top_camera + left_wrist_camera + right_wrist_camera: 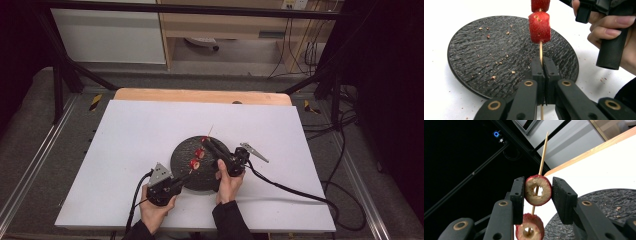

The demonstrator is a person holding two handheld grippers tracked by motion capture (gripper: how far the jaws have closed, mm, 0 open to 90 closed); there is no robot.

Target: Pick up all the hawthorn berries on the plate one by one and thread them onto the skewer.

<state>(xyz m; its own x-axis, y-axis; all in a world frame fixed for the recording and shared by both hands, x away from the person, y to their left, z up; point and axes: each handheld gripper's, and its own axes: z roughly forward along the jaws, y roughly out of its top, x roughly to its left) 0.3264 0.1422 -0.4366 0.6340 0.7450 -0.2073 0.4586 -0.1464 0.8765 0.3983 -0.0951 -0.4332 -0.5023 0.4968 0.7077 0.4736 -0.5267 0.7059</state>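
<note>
Three red cored fruit rounds (199, 153), apparently, already sit on the thin wooden skewer (540, 52) pinched by the left gripper (543, 65), while the right gripper (537, 190), clamped on the top round (538, 190), has it partway down, over the round black textured plate (474, 55).

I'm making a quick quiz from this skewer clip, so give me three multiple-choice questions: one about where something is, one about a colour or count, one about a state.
1. Where does the plate sit?
A. on the white table top
B. on the floor
C. on a shelf

2. What colour is the plate?
A. white
B. black
C. green

3. What is the left gripper doing?
A. standing wide open
B. lying on the plate
C. clamping the skewer

Answers: 1 A, the high view shows the plate on the white top. 2 B, its ridged surface is black. 3 C, the left gripper view shows its jaws shut on the wooden stick below the red fruit pieces.
</note>
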